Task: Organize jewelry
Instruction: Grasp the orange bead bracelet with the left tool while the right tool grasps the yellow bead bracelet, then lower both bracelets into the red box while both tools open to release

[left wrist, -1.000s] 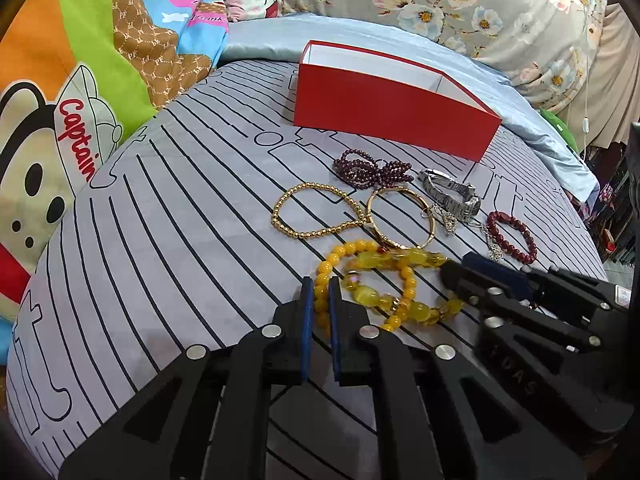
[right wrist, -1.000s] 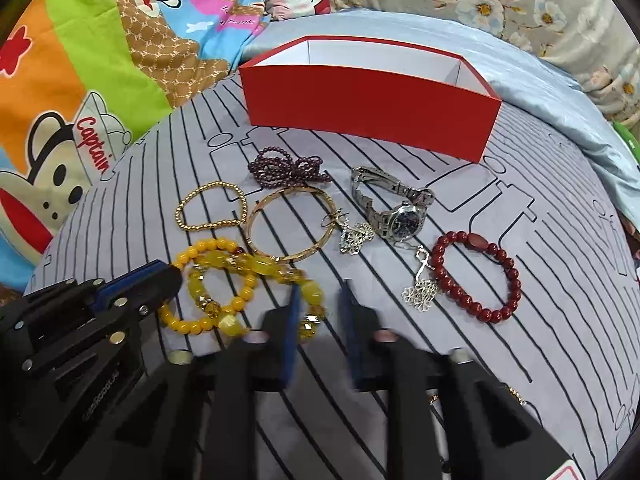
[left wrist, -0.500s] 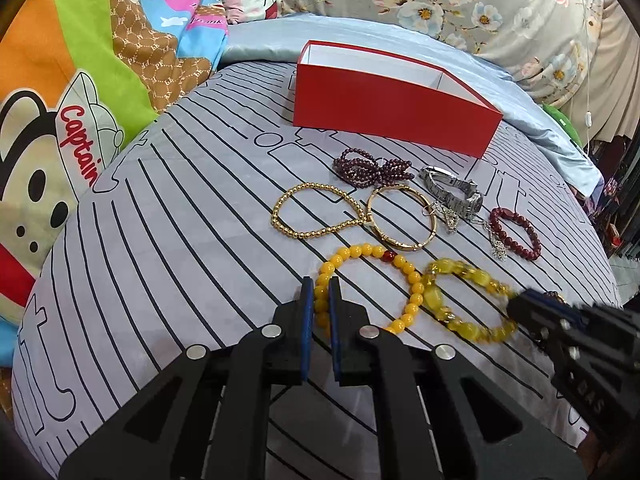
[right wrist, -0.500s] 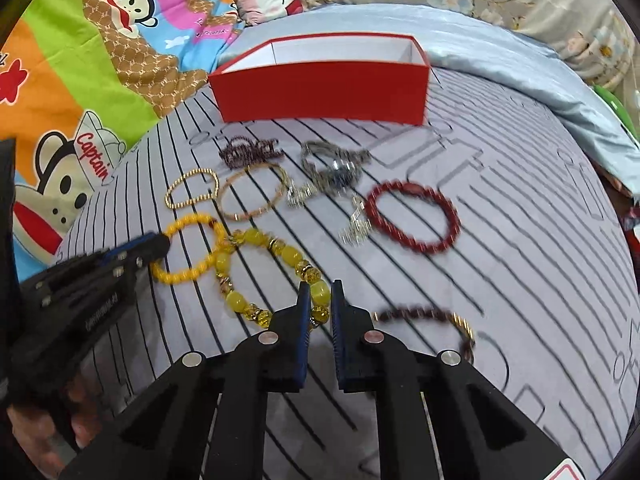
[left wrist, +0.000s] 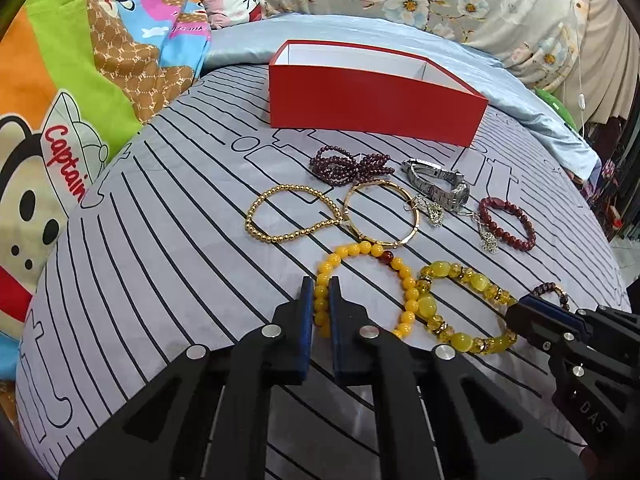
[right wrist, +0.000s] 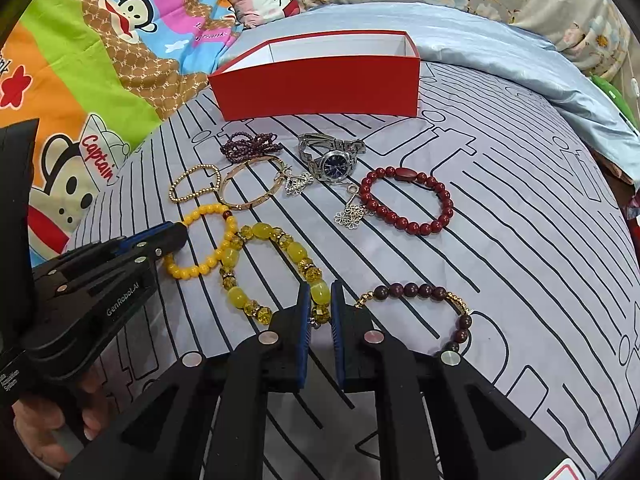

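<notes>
On the left, my left hand-held gripper has its blue pads closed onto the near arc of the yellow bead bracelet, which lies flat on the striped bedsheet; I read that pinch as an anchor, keeping this loop apart from its neighbour. Just beyond it lie the gold bead bracelet and the gold bangle, touching each other, with the dark purple bead strand bunched behind them near the red box, which stands open at the back of the bed, probably where everything is meant to go. Toward the middle, the chunky amber bracelet sits edge to edge with the yellow one, and my right hand-held gripper is clamped on its near side, I judge to draw it clear or lift it. Further right are the silver watch, two silver flower charms on a thin chain, and the red bead bracelet. Nearest my right gripper lies the brown bead bracelet, untouched. Nothing shows inside the box from here.
</notes>
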`<state>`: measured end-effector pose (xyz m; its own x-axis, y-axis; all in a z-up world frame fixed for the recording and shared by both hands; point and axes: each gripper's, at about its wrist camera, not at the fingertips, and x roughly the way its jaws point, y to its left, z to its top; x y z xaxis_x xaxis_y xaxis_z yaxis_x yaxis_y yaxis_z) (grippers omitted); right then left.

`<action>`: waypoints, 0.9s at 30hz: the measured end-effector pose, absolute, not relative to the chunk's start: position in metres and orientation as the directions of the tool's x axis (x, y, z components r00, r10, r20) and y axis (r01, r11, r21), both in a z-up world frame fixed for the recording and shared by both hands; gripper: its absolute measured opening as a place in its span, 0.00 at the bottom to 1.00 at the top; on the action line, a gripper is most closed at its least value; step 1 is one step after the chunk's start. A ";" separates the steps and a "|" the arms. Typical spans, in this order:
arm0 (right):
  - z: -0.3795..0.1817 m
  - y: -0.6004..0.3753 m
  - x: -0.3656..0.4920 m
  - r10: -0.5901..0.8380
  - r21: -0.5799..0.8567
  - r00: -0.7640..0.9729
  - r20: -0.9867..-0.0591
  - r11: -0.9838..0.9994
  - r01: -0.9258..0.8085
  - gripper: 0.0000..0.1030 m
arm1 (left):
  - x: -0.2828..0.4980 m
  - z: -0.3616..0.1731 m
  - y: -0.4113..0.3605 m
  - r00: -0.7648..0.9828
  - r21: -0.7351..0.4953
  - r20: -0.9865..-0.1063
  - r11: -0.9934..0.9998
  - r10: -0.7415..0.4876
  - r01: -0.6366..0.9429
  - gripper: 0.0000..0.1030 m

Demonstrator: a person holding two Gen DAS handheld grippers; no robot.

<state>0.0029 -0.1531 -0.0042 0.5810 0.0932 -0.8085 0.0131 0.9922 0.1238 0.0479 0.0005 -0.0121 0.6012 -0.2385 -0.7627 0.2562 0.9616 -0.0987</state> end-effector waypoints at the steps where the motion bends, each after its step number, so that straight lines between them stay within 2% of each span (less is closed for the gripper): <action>1: -0.003 -0.154 0.003 0.095 0.125 0.583 -0.807 0.992 0.012 0.09 | 0.047 -0.012 0.001 0.603 -0.097 -0.762 0.962 -0.236 0.254 0.07; 8: 0.021 -0.159 0.003 0.102 0.131 0.621 -0.777 0.991 0.001 0.09 | 0.041 0.002 0.001 0.602 -0.124 -0.757 0.960 -0.254 0.249 0.07; 18: 0.074 -0.170 0.014 0.110 0.140 0.698 -0.708 0.990 -0.014 0.09 | 0.041 0.069 0.000 0.658 -0.158 -0.688 0.948 -0.307 0.277 0.07; 27: 0.122 -0.191 0.056 0.116 0.146 0.756 -0.644 0.989 -0.027 0.09 | 0.089 0.118 -0.010 0.709 -0.159 -0.627 0.944 -0.323 0.290 0.07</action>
